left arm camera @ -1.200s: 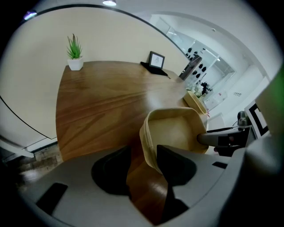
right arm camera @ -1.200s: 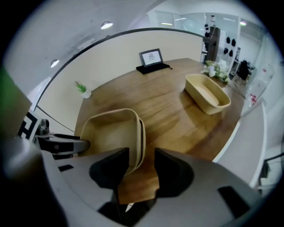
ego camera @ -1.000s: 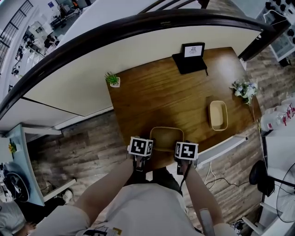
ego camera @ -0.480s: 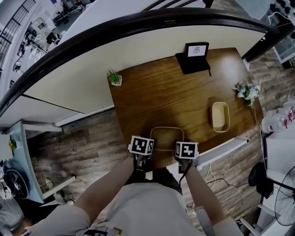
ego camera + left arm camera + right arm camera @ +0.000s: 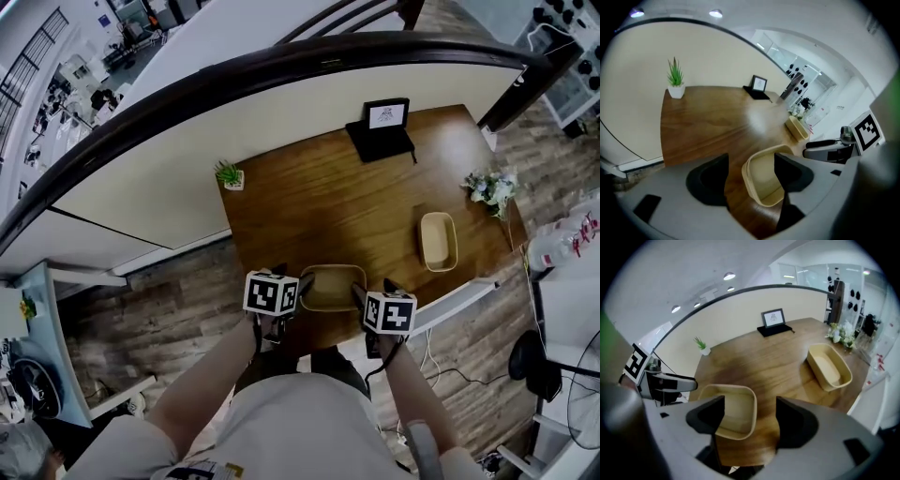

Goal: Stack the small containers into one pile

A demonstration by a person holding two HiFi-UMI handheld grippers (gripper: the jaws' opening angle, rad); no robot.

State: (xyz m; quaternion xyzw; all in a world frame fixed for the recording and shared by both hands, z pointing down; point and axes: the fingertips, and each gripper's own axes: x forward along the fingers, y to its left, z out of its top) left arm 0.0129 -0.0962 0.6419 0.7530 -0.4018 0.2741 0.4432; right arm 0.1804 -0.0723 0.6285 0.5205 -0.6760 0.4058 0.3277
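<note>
Two tubs are on the bench (image 5: 319, 206), not stacked. The near tub (image 5: 330, 286) sits upright at the bench's near edge, between the two grippers. The far tub (image 5: 437, 241) stands well apart from it toward the bench's right side, near the flowers (image 5: 492, 187), and it too is upright and empty.

Left gripper (image 5: 751, 159): released. Its jaws have just been opening and stand apart. The near tub's left wall lies between them, with one jaw outside the tub and the other over its inside. The pads do not press on the wall.

Right gripper (image 5: 750, 401): released. Its jaws have likewise just been opening and stand apart. The near tub's right wall lies between them, with one jaw over the tub's inside and the other outside it. No pad contact is seen.

Also on the bench are a potted plant (image 5: 229, 174) at the far left corner and a frame (image 5: 385, 116) on a dark stand at the far edge.
</note>
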